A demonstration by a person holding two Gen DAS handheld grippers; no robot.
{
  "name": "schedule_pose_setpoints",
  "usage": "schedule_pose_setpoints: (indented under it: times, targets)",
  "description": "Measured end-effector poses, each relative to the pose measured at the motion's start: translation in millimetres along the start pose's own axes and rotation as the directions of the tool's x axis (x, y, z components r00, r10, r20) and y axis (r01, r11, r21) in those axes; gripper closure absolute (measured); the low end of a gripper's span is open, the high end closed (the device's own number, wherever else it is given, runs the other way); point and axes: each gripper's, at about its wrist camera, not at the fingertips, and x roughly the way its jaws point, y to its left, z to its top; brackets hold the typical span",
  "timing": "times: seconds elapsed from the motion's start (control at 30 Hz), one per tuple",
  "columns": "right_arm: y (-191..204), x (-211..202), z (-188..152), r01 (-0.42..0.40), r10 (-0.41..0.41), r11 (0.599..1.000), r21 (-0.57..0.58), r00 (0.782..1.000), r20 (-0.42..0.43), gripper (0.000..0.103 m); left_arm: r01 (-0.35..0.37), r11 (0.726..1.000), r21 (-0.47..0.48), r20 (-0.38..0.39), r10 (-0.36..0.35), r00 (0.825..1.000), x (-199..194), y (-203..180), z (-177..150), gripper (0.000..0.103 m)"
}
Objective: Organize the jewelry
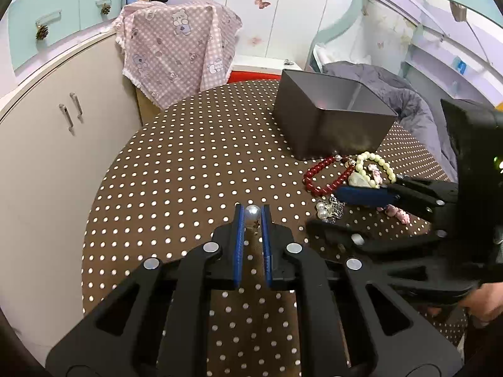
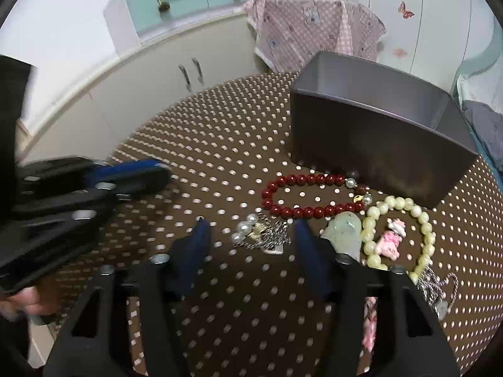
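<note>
A white pearl (image 1: 252, 212) sits pinched between blue pads; red bracelet (image 2: 309, 195), pale green bracelet (image 2: 397, 231) and silver chain (image 2: 267, 235) lie beside the grey box (image 2: 377, 154).

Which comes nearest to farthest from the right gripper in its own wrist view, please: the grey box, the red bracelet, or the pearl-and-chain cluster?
From the right gripper:
1. Pearl-and-chain cluster, between the fingers.
2. Red bracelet, just beyond.
3. Grey box, farthest, back right.
</note>
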Motion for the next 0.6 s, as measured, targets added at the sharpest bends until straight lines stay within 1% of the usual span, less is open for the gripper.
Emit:
schedule_pose_setpoints:
  times: [0.03, 0.07, 0.1, 0.2, 0.3, 0.43, 0.53, 0.6]
  targets:
    - [2, -1, 0, 0.015, -0.015, 1.000, -0.019, 1.000, -0.002, 0.080, 0.000, 1.000, -0.003, 0.003, 0.000, 1.000, -1, 1, 1, 0.092]
    - [3, -2, 0, 0.020, -0.020, 0.999, -0.031, 1.000, -0.007, 0.089, 0.001, 1.000, -0.005, 0.006, -0.001, 1.000, -3, 1, 1, 0.092]
    - [2, -4, 0, 0.008, -0.008, 1.000, -0.023, 1.000, -0.012, 0.090, 0.005, 1.000, -0.008, 0.009, -0.005, 1.000, -4, 2, 2, 0.092]
    - [-1, -14, -5, 0.005, -0.005, 1.000, -0.021, 1.000, -0.008, 0.090, 0.013, 1.000, -0.011, 0.025, -0.013, 1.000, -10, 3, 5, 0.092]
    - [-7, -33, -5, -0.035, 0.035, 0.999, 0.015, 0.999, 0.031, 0.091, 0.024, 1.000, -0.009, 0.043, -0.024, 0.999, -17, -1, 8, 0.092]
    - [-17, -70, 4, -0.079, 0.074, 0.996, 0.048, 0.992, 0.106, 0.091, 0.036, 0.999, 0.004, 0.078, -0.037, 0.996, -29, -7, 18, 0.092]
    - [-31, -106, 16, -0.098, 0.085, 0.993, 0.066, 0.980, 0.181, 0.091, 0.045, 0.999, 0.021, 0.120, -0.047, 0.992, -42, -13, 33, 0.092]
    - [-39, -123, 25, -0.108, 0.091, 0.992, 0.070, 0.971, 0.219, 0.091, 0.047, 0.998, 0.035, 0.146, -0.052, 0.988, -49, -18, 42, 0.092]
